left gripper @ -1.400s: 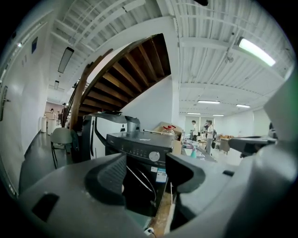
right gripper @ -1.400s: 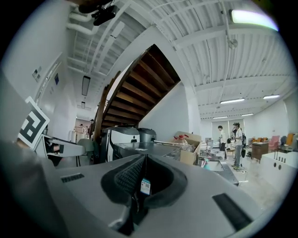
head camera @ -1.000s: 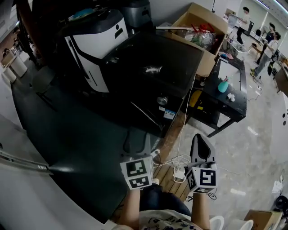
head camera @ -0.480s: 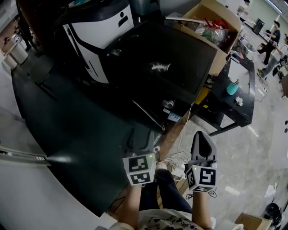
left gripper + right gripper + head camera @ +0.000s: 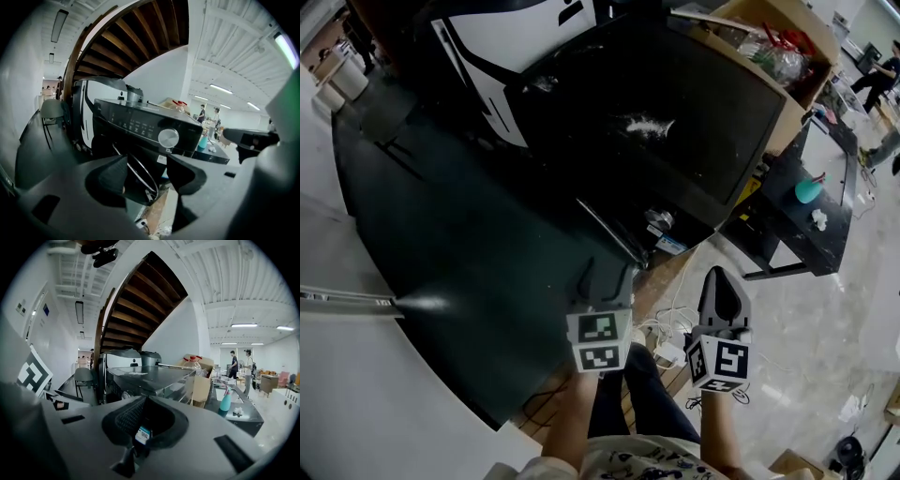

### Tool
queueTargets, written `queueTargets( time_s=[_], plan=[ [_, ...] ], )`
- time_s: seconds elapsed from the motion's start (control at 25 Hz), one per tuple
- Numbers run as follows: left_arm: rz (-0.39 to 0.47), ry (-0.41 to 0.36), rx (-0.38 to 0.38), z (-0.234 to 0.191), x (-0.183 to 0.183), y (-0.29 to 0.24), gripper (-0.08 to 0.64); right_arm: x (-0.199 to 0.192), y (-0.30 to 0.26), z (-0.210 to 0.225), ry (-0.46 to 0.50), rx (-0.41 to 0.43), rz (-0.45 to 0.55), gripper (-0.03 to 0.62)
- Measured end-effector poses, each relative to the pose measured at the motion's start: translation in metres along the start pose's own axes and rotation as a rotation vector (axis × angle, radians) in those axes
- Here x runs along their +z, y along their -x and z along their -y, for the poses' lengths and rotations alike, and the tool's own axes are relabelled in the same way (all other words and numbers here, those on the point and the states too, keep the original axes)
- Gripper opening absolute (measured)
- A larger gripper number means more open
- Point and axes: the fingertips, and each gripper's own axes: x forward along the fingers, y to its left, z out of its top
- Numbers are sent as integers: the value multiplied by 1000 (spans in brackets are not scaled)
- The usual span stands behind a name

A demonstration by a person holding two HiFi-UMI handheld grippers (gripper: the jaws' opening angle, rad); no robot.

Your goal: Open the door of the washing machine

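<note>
Left gripper (image 5: 607, 274), jaws wide and empty, faces the washing machine (image 5: 675, 122) at centre frame. Right gripper (image 5: 719, 281), jaws together, hangs beside white cables (image 5: 661, 331), lower right.

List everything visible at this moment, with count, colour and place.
washing machine: one, black, centre, ahead of both tongs
door: one, dark with a chrome rim, on the machine's front below the panel
dial: one, silver, on the control panel
appliance: one, white and black, beside the machine, upper left in the head view
cardboard box: one, tan, right of the machine
table: one, black, far right
bottle: one, teal, on the table
chair: one, grey, far left
cables: several, white, on the floor by the person's feet
staircase: one, brown wood, overhead
people: two, distant, background right
left tongs: open, empty, aimed at the door
right tongs: shut, holding nothing
</note>
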Motion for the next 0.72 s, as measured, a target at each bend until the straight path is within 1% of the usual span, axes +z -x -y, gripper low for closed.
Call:
queueTargets(
  time_s=[0.12, 0.36, 0.48, 0.64, 0.72],
  plan=[
    [-30, -19, -5, 5, -14, -16, 245, -14, -10, 5, -4, 3, -17, 20],
    [-85, -13, -12, 11, -40, -48, 245, -44, -23, 10, -30, 4, -69, 20],
    [-108, 13, -17, 14, -53, -65, 245, -56, -29, 13, -38, 3, -88, 19],
    [-140, 74, -16, 17, -70, -86, 245, -70, -37, 17, -50, -2, -106, 20],
    [-154, 81, -13, 17, -79, -95, 245, -76, -41, 19, -52, -4, -114, 20]
  ],
)
